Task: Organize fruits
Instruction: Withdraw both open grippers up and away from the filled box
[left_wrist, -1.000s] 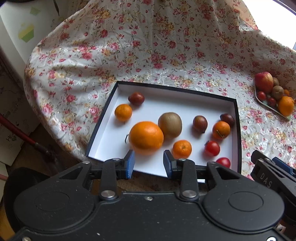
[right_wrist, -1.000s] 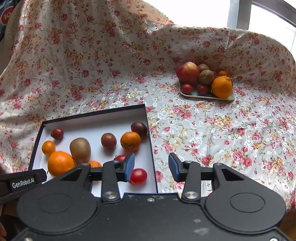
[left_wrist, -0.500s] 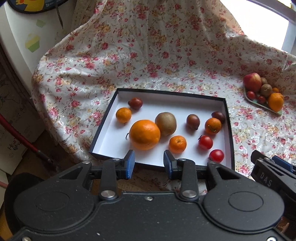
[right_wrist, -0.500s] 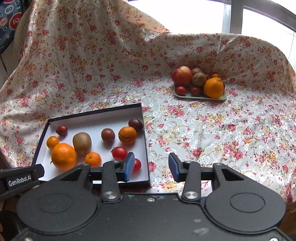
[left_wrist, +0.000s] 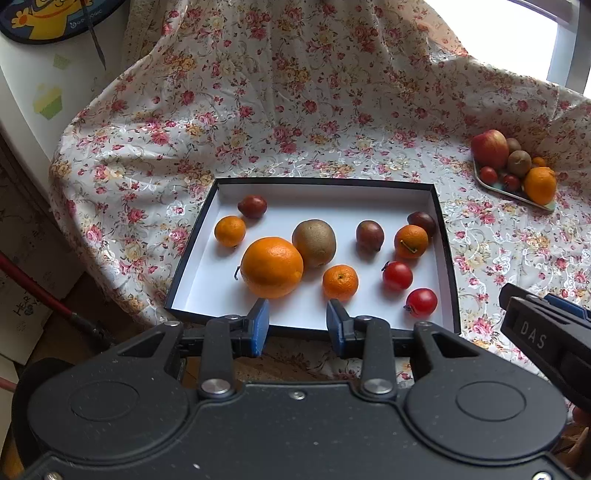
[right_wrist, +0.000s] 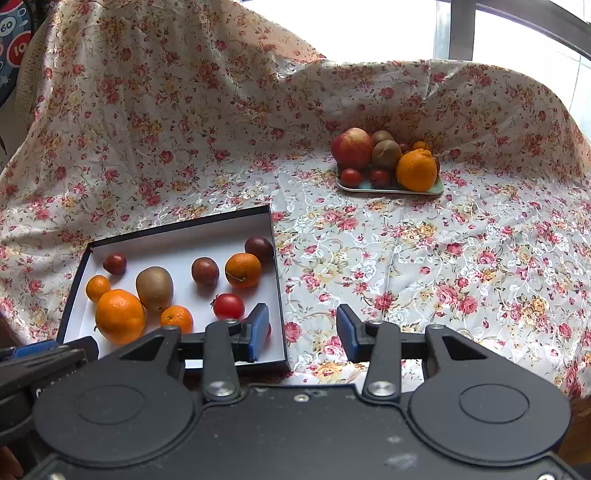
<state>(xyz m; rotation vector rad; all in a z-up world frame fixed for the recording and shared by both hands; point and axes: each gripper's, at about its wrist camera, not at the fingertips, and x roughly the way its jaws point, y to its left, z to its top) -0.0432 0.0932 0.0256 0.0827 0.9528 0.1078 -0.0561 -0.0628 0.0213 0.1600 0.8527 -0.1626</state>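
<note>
A black-rimmed white box (left_wrist: 325, 181) (right_wrist: 177, 225) lies on the floral cloth and holds several fruits: a big orange (left_wrist: 271, 267) (right_wrist: 119, 321), a kiwi (left_wrist: 314, 242) (right_wrist: 154, 288), small tangerines, dark plums and red tomatoes. A pale green plate (right_wrist: 388, 189) (left_wrist: 513, 192) further back carries an apple (right_wrist: 351, 148), a kiwi, an orange (right_wrist: 416, 170) and tomatoes. My left gripper (left_wrist: 297, 326) hangs open just short of the box's near edge. My right gripper (right_wrist: 303, 332) is open over the box's near right corner. Both hold nothing.
The floral cloth (right_wrist: 424, 258) covers the table and rises behind it like a backdrop. A bright window (right_wrist: 406, 26) is behind. Left of the table are a white wall with stickers (left_wrist: 48, 99) and a red pole (left_wrist: 40, 295) low down.
Both grippers have pulled back and up from the box, so the box and the plate look smaller and further off. The fruits have not moved.
</note>
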